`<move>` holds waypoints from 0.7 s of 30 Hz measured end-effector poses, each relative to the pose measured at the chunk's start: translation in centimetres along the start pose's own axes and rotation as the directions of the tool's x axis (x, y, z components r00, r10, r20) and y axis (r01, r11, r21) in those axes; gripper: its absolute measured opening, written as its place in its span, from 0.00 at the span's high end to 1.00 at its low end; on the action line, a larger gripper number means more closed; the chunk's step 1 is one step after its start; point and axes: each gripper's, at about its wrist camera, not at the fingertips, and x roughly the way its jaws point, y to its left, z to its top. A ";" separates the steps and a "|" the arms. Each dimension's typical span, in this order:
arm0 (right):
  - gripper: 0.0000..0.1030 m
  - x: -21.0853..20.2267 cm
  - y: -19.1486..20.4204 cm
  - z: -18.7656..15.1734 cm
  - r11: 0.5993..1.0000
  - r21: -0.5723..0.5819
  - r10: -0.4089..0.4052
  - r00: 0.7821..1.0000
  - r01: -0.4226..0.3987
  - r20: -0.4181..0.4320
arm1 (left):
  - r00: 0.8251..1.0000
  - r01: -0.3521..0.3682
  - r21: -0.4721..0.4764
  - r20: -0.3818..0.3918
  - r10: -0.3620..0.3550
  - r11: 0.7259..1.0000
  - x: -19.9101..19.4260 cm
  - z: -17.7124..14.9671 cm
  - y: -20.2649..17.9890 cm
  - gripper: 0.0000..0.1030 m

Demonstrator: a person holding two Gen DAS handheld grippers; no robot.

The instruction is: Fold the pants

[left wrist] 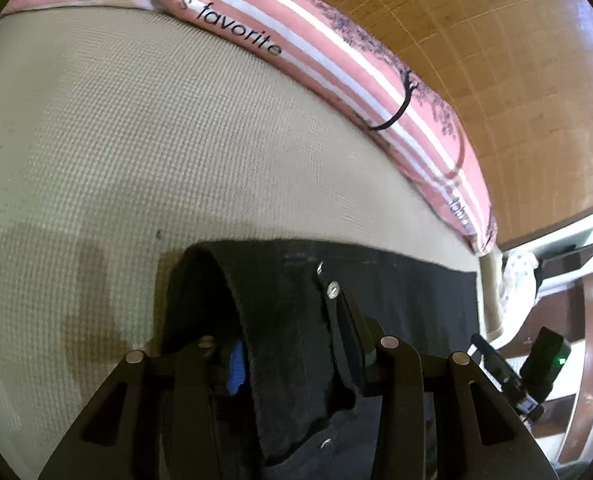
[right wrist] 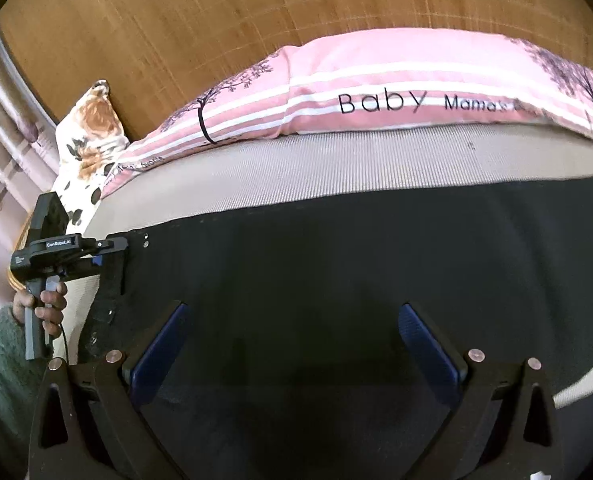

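Note:
Black pants (right wrist: 336, 260) lie spread flat on a beige bed. In the left wrist view my left gripper (left wrist: 264, 280) is shut on a fold at the edge of the pants (left wrist: 396, 292). The cloth drapes over its left finger, and a blue pad (left wrist: 236, 368) shows beside it. The right wrist view shows that same left gripper (right wrist: 136, 242) at the pants' left edge, with a person's hand (right wrist: 50, 304) on its handle. My right gripper (right wrist: 296, 332) stands open above the middle of the pants. Its blue pads (right wrist: 164, 352) are wide apart with nothing gripped between them.
A pink striped pillow (right wrist: 376, 92) printed with "Baby Mama's favorite" lies along the far side of the beige mattress (left wrist: 136, 140). A floral cushion (right wrist: 92, 128) sits at the far left. A wooden panel (left wrist: 496, 60) rises behind. White furniture (left wrist: 576, 264) stands beyond the bed's edge.

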 end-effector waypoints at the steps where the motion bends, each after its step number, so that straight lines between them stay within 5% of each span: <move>1: 0.00 0.1 0.0 0.2 1.000 -0.003 -0.001 1.000 0.001 0.001 | 1.000 0.007 0.001 0.010 -0.007 1.000 -0.1 0.2 0.0 0.61; 5: 0.00 0.6 -0.4 1.1 1.000 -0.005 -0.002 1.000 0.002 0.005 | 0.998 0.052 0.027 0.017 -0.053 0.998 0.4 0.5 -0.6 0.62; 11: 0.00 1.6 -0.6 1.7 0.997 -0.080 -0.019 1.000 0.017 -0.021 | 1.000 -0.006 0.028 0.024 0.005 1.000 1.2 0.4 -0.2 0.92; 17: 0.00 4.6 -2.2 3.3 0.984 -0.173 0.000 0.987 -0.028 -0.160 | 0.993 -0.014 0.036 0.114 0.010 0.999 -0.4 -0.8 -0.9 0.93; 21: 0.00 5.1 -3.7 5.2 0.969 -0.244 -0.009 0.982 -0.038 -0.189 | 0.973 0.049 0.101 0.218 -0.071 0.994 -2.9 -1.8 -2.8 0.93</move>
